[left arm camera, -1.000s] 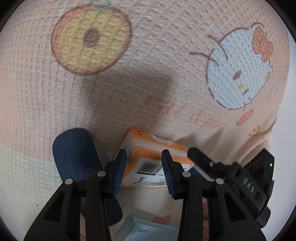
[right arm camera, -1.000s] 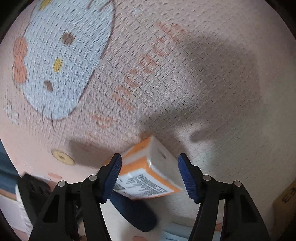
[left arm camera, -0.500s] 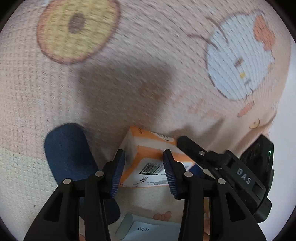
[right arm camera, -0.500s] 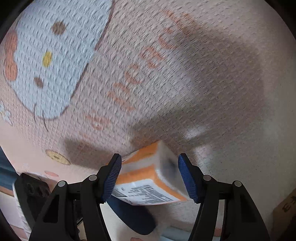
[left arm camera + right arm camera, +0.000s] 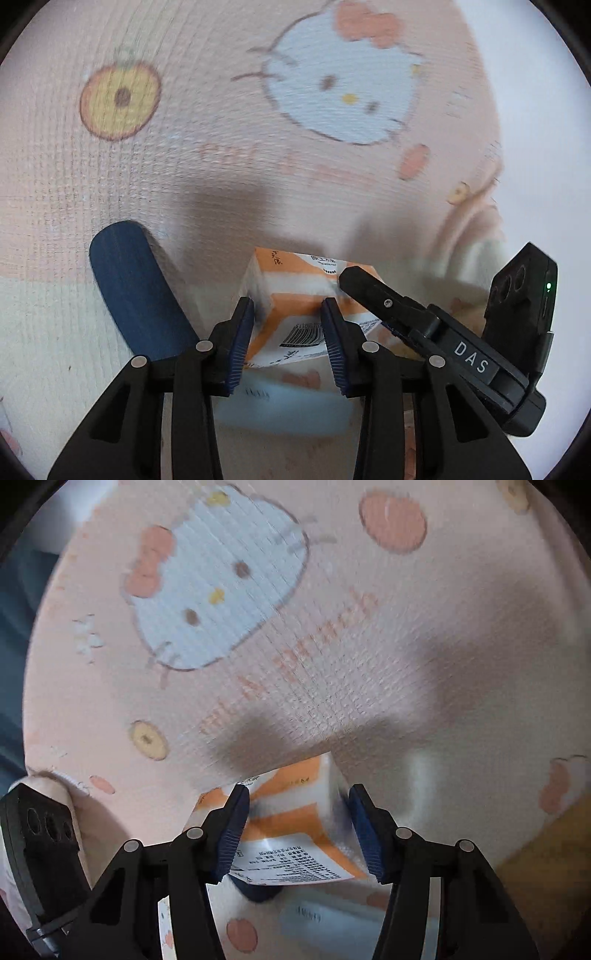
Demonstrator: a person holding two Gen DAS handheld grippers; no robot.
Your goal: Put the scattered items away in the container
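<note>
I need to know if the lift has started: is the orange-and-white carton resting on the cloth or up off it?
Seemingly up off it: the carton hangs tilted between both grippers' closing jaws, the cloth behind.

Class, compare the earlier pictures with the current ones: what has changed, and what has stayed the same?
Both grippers, left and right, lifted the orange box off the blanket; their jaws are closing, pads now pressing it. The blue pouch and pale box stayed put.
</note>
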